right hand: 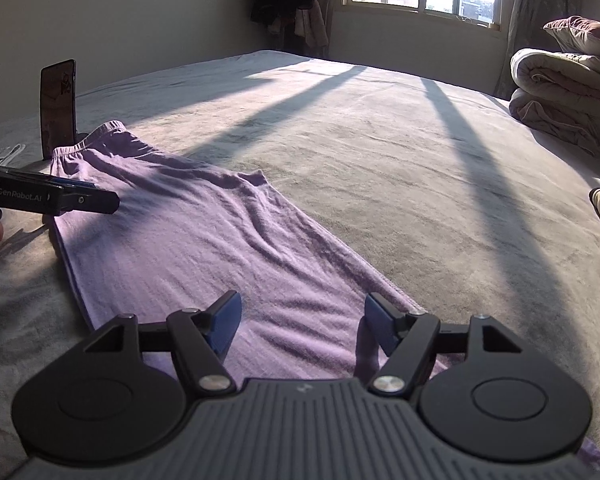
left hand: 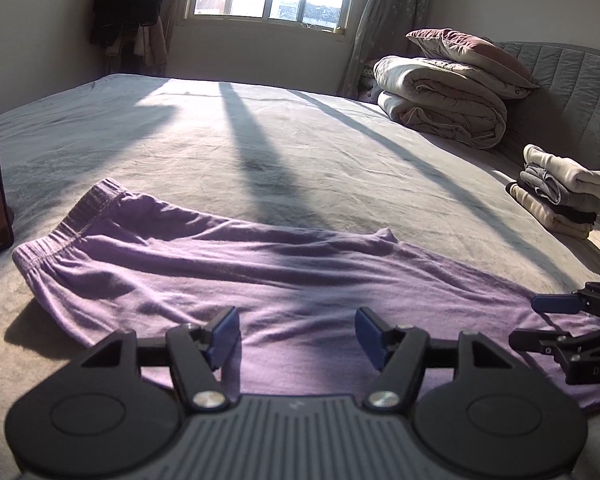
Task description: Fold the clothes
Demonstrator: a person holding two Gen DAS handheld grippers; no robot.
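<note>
Purple trousers (right hand: 204, 240) lie folded lengthwise on the bed (right hand: 400, 152), folded pile (left hand: 560, 192) nearby; both tools, left tool (left hand: 298, 334) and right tool (right hand: 302, 326), hover open, holding nothing

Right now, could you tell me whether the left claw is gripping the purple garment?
No, the left claw is open above the purple garment, its two blue pads spread wide with nothing pinched between them.

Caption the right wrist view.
Open right gripper over purple trousers spread flat on a grey bed.

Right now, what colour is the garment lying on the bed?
Light purple garment, plain, seen best in the right wrist view.
</note>
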